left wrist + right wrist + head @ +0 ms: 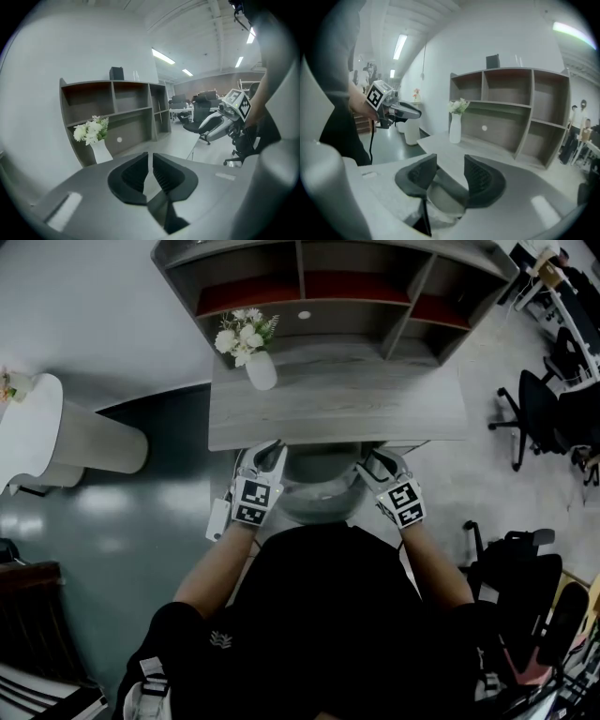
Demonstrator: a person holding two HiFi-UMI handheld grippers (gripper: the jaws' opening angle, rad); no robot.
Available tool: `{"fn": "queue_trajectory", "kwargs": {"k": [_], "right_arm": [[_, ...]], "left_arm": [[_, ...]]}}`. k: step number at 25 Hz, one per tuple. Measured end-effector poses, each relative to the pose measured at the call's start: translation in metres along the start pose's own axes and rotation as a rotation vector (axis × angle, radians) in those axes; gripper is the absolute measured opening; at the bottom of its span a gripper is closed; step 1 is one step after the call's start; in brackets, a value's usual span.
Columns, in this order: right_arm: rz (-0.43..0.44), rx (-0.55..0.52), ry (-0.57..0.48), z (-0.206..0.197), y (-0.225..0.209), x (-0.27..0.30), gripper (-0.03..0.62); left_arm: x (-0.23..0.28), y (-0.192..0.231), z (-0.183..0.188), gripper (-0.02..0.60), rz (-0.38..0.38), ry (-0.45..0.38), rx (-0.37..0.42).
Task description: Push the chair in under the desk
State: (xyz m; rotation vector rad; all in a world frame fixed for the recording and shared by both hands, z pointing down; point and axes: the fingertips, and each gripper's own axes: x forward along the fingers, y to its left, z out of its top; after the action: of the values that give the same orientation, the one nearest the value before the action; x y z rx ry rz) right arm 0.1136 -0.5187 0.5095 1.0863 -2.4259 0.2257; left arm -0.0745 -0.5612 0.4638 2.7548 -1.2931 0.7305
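Observation:
The grey tub chair (319, 488) stands at the desk (337, 413), its seat partly under the desktop, its curved backrest toward me. My left gripper (265, 454) sits on the left of the backrest rim; in the left gripper view its jaws (150, 171) stand almost together, pinching a thin grey edge of the chair (157, 204). My right gripper (375, 463) is at the rim's right side. In the right gripper view its jaws (450, 176) stand apart with the chair rim (440, 199) between them, and a gap shows at the left finger.
A white vase of flowers (261, 369) stands on the desk's left, in front of the open shelf unit (328, 287). A white round stand (56, 432) is at the left. Black office chairs (539, 409) stand to the right, and another one (525, 568) close by my right side.

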Motion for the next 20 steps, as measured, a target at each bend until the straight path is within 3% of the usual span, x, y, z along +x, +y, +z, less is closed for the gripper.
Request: {"fn": "queue_trajectory", "kwargs": {"k": [5, 10, 13, 20], "right_arm": [[-0.024, 0.045, -0.055, 0.018, -0.017, 0.002, 0.162], [-0.059, 0.122, -0.135, 0.032, -0.033, -0.007, 0.087], [-0.095, 0.138, -0.160, 0.035, -0.046, -0.011, 0.003], [-0.133, 0.160, -0.168, 0.035, -0.062, -0.010, 0.003]], "left_arm": [[-0.007, 0.017, 0.027, 0.011, 0.050, -0.088, -0.006], [-0.013, 0.026, 0.044, 0.007, 0.075, -0.143, -0.011], [-0.010, 0.029, 0.045, 0.008, 0.076, -0.138, -0.022], [-0.004, 0.032, 0.040, 0.006, 0.081, -0.125, -0.040]]}}
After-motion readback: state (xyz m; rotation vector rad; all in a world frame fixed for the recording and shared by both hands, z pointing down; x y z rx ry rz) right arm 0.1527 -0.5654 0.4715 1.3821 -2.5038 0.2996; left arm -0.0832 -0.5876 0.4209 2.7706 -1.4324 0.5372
